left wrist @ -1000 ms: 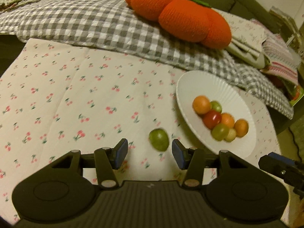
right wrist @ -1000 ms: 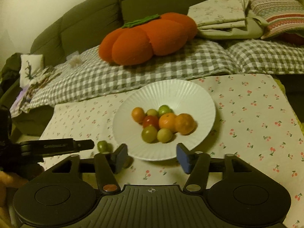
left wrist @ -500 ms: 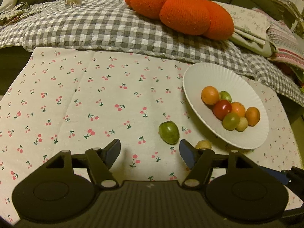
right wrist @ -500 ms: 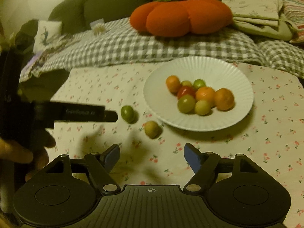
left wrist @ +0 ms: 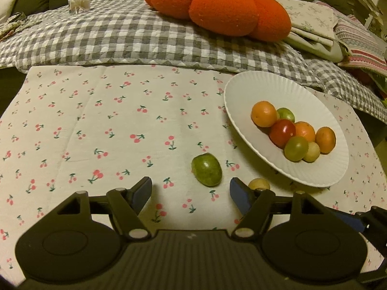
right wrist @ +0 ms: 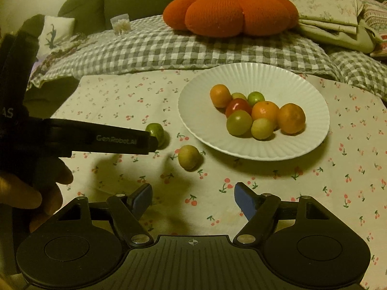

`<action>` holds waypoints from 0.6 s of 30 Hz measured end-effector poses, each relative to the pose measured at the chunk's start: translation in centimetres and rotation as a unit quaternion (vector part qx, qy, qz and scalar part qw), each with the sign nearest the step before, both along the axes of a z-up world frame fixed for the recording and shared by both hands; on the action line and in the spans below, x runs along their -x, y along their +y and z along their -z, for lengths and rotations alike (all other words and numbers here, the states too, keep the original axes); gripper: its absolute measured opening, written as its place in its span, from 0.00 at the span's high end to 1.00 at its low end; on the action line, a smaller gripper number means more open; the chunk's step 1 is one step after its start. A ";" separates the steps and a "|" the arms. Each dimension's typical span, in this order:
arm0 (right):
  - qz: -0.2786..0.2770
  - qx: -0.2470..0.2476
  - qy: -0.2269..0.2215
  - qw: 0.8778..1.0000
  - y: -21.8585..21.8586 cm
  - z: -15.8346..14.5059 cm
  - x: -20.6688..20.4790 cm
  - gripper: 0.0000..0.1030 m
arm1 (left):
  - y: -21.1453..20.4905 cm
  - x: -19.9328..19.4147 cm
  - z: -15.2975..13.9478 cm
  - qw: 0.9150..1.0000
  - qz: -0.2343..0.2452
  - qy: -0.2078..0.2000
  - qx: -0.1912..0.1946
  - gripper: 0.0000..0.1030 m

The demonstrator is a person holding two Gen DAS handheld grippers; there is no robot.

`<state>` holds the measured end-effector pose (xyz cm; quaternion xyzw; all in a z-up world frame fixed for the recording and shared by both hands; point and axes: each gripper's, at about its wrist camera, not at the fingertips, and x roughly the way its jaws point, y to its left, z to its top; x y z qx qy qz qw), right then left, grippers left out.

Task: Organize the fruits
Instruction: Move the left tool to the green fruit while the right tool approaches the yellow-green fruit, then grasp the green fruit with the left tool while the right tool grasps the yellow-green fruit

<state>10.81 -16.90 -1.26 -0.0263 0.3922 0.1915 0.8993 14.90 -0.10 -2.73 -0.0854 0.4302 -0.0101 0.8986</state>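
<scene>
A white ribbed plate (left wrist: pixel 244 91) (right wrist: pixel 200 120) holds several orange, red and green fruits (left wrist: pixel 281 133) (right wrist: pixel 263 112). A green fruit (left wrist: pixel 206 172) (right wrist: pixel 154 130) lies on the cherry-print cloth just ahead of my left gripper (left wrist: pixel 189 192), which is open and empty. A yellowish fruit (left wrist: pixel 258 184) (right wrist: pixel 188 157) lies beside it, partly hidden behind the left gripper's right finger. My right gripper (right wrist: pixel 193 197) is open and empty, a short way in front of the yellowish fruit. The left gripper's side also shows in the right wrist view (right wrist: pixel 96 140).
A grey checked quilt (left wrist: pixel 135 38) lies behind the cloth, with an orange pumpkin cushion (left wrist: pixel 217 7) (right wrist: pixel 232 12) on it. Folded fabrics (right wrist: pixel 333 17) are stacked at the back right. A small clear pack (left wrist: pixel 78 0) stands at the back left.
The left gripper has drawn back from the green fruit and opened wider. The right gripper has pulled back and left, so the yellowish fruit is now in its view.
</scene>
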 end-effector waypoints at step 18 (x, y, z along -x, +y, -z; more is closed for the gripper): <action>-0.007 0.014 -0.027 1.000 0.9 0.8 -1.2 0.26 | -0.6 -1.1 1.2 1.000 0.004 -0.028 -0.014 0.73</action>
